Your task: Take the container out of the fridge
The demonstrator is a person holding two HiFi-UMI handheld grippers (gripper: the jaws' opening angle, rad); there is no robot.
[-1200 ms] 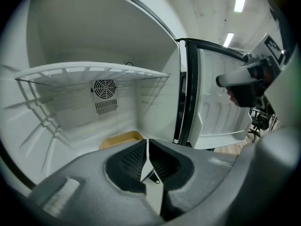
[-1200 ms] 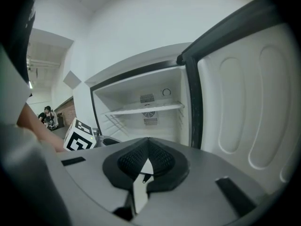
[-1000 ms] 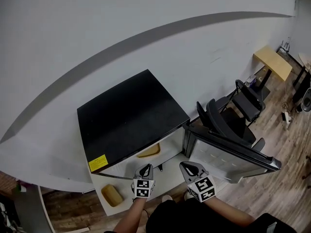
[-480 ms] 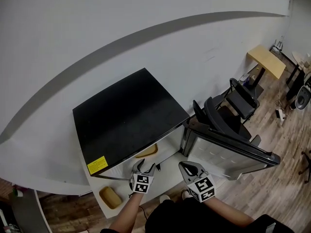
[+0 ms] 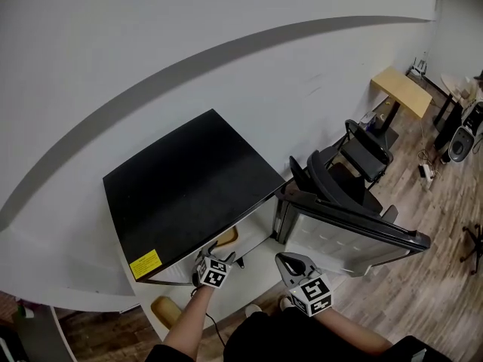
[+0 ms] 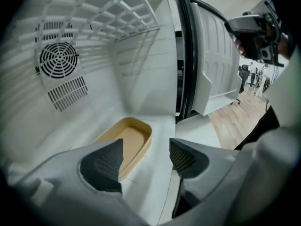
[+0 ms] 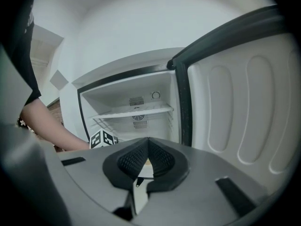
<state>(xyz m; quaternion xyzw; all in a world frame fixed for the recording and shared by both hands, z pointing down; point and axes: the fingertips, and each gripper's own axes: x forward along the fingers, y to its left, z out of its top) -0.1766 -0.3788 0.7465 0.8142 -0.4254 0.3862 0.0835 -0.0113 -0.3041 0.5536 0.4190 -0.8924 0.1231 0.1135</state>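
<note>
1. The fridge (image 5: 189,187) door (image 5: 339,232) stands open. The tan container (image 6: 126,138) lies on the fridge floor, not yet gripped, so the grab and the carry out remain
2. The left tongs (image 6: 146,149) are spreading inside the fridge, with the container just ahead and untouched. The right tongs (image 7: 148,157) wait outside, clenched on nothing
3. Against 1 second ago, the left tongs have gone from the fridge's front into it, and from clenched to wide

White moulded floor (image 6: 159,128) inside the black-topped mini fridge (image 5: 185,194): one shallow tan oval plastic container (image 6: 124,142) lies flat on it, mouth up, in from the fridge's door sill. Low white platform (image 5: 148,299) under the fridge: second tan oval container (image 5: 164,308), outside the fridge's front left corner.
</note>
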